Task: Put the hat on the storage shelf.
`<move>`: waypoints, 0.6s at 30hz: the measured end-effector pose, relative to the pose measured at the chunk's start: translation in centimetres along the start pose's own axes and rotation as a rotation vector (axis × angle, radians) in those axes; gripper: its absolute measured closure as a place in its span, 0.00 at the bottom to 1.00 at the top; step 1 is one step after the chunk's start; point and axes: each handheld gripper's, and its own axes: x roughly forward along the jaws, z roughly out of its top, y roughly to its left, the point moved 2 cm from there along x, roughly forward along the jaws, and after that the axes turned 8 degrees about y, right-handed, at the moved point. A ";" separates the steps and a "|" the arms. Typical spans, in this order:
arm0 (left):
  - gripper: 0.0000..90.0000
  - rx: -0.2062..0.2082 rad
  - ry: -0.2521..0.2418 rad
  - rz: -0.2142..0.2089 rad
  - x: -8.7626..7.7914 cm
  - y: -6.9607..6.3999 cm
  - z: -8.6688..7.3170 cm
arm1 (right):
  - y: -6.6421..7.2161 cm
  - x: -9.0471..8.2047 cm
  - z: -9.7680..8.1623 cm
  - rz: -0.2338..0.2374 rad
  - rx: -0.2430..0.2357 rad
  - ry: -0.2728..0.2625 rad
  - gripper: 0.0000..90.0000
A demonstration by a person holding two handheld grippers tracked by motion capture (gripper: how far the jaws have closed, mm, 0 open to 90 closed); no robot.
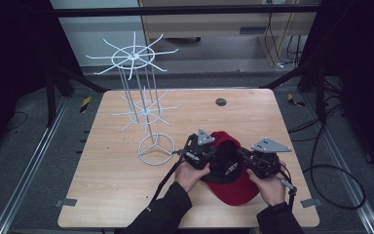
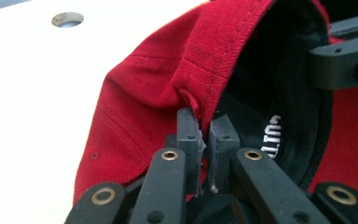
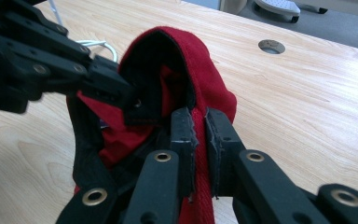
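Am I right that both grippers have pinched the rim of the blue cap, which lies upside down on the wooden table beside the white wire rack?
Not quite: the cap is red, not blue, as the high view shows. The rest holds: the left gripper and the right gripper are both shut on its rim, on the wooden table beside the white wire rack.

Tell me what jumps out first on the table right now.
The red cap near the table's front edge, lying open side up, with the left gripper and right gripper each clamped on opposite sides of its rim. Left of it stands a white wire display rack.
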 end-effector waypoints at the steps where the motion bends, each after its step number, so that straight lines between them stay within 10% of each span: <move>1: 0.95 0.001 -0.005 0.002 -0.2 0.1 0.0 | 0.0 0.0 0.0 0.001 0.003 0.002 0.91; 18: 0.95 0.014 -0.087 0.028 -3.0 1.0 1.3 | -0.6 0.9 -1.1 0.047 0.035 0.029 0.75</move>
